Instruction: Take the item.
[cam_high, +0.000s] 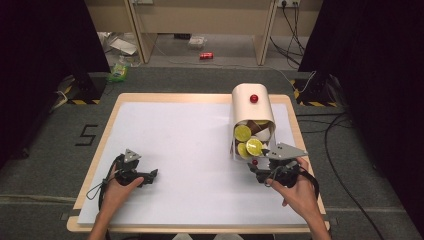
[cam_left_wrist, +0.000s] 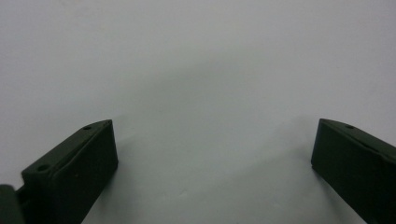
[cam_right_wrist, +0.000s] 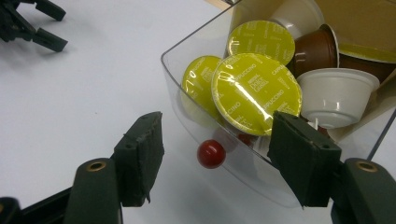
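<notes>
While open, capsule-filled drawer (cam_right_wrist: 196, 60)

Overhead forward-down; gripper views close, table (cam_high: 190, 145) shared.

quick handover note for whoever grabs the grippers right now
Right gripper: open, its jaws standing either side of the red knob on the clear drawer front of the capsule dispenser, not yet closed on it.
Left gripper: open, holding nothing, over the white table sheet, away from the dispenser.
Drawer holds coffee capsules: lime-lidded, brown and white.
Done: right gripper lined up on the knob.
Left: probably grip the knob and move the drawer.
</notes>
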